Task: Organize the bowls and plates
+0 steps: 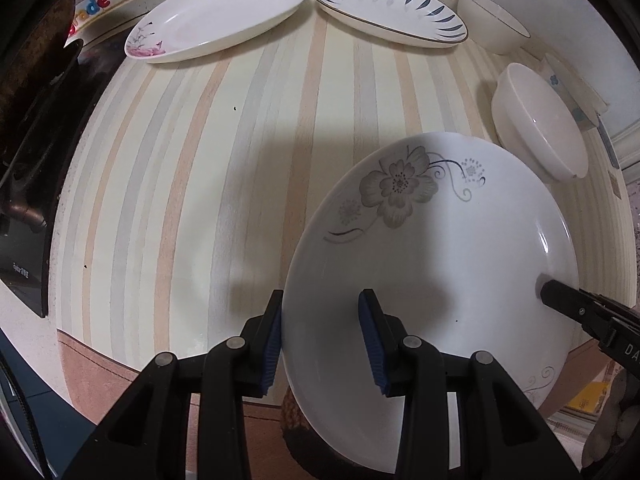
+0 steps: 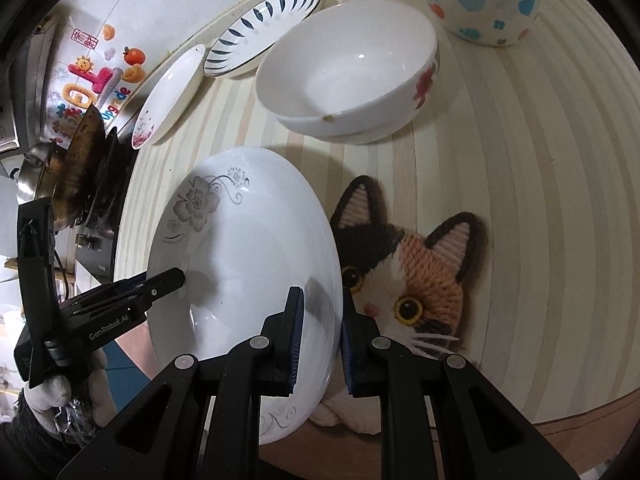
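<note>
A white plate with a grey flower print (image 1: 440,248) hangs tilted above the striped table, held at two sides. My left gripper (image 1: 322,300) is shut on its left rim, one blue pad outside and one inside. In the right wrist view my right gripper (image 2: 321,294) is shut on the same plate's (image 2: 248,240) right rim. Each gripper also shows in the other view: the right gripper (image 1: 554,292) at the plate's far edge, the left gripper (image 2: 176,278) in a gloved hand. A cat-shaped woven mat (image 2: 420,280) lies under the plate.
At the back lie a pink-flower plate (image 1: 212,16) and a blue-leaf plate (image 1: 384,8). A white bowl with red flowers (image 2: 348,68) and a dotted bowl (image 2: 480,0) stand to the right. A stove with a pot (image 2: 36,176) borders the table's left edge.
</note>
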Tool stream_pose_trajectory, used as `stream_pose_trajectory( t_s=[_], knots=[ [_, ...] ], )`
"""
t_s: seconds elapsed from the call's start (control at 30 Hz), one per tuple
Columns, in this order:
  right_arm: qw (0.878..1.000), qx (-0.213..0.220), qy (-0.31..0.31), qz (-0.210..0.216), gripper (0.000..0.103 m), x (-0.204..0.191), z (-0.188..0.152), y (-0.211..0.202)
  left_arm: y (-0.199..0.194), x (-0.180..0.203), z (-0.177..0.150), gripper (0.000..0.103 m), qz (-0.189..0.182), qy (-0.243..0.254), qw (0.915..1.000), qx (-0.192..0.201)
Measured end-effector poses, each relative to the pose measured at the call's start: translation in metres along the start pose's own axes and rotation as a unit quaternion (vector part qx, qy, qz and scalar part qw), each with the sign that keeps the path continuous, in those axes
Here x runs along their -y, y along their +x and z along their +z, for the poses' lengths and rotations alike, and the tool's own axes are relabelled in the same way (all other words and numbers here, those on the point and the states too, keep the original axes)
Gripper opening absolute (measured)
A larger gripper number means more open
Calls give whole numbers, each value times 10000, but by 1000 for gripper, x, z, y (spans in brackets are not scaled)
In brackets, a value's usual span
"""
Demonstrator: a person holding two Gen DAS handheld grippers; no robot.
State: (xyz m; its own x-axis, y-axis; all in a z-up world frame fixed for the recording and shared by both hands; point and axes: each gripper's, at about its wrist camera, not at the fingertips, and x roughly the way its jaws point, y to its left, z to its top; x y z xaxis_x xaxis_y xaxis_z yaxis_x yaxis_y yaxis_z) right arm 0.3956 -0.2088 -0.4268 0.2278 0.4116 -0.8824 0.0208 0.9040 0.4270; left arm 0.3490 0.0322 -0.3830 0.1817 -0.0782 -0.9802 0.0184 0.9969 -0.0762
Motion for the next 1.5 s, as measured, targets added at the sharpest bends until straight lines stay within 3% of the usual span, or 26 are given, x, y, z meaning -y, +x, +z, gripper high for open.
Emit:
stream_pose_trajectory(
  t_s=[0.1, 0.23, 0.37, 0.43, 0.53, 0.6, 0.63, 0.73, 0.93, 1.13, 1.27, 1.5],
  knots=[
    [9999, -96, -21, 27, 19, 1, 4, 3, -2, 2, 0, 34, 49, -13, 10000, -47],
    [9990, -453, -7, -40, 22, 1, 9, 2, -33, 0, 11, 35, 239, -89, 9995, 192],
    [9980, -557, -254, -141, 40, -8, 9, -32, -87, -19, 31, 39, 380, -420, 9954, 777],
    [9978, -389, -531, -112, 41, -24, 15, -58, -104, -32, 48, 47, 449, -640, 9919, 1001],
    [9973, -134, -701, 192, 49, -51, 34, -82, -116, -60, 76, 51, 462, -948, 9861, 1281],
    [9953, 40, -767, 589, 64, -74, 55, -89, -109, -77, 94, 51, 517, -1120, 9839, 1293],
    [9936, 117, -804, 785, 65, -90, 74, -85, -104, -84, 100, 51, 523, -1195, 9831, 1288],
    [9914, 252, -950, 866, 65, -125, 118, -60, -84, -114, 126, 51, 612, -1435, 9799, 1240],
    [9913, 326, -1198, 434, 65, -169, 207, 7, -52, -152, 166, 50, 637, -1561, 9786, 1183],
    [9863, 471, -1579, 76, 63, -207, 294, 76, -17, -160, 195, 50, 793, -1498, 9798, 1060],
    [9834, 339, -1776, -172, 45, -219, 324, 121, 2, -163, 205, 50, 825, -1520, 9804, 944],
    [9884, 111, -1512, -106, 34, -214, 344, 165, 11, -167, 213, 50, 540, -1506, 9827, 937]
  ],
)
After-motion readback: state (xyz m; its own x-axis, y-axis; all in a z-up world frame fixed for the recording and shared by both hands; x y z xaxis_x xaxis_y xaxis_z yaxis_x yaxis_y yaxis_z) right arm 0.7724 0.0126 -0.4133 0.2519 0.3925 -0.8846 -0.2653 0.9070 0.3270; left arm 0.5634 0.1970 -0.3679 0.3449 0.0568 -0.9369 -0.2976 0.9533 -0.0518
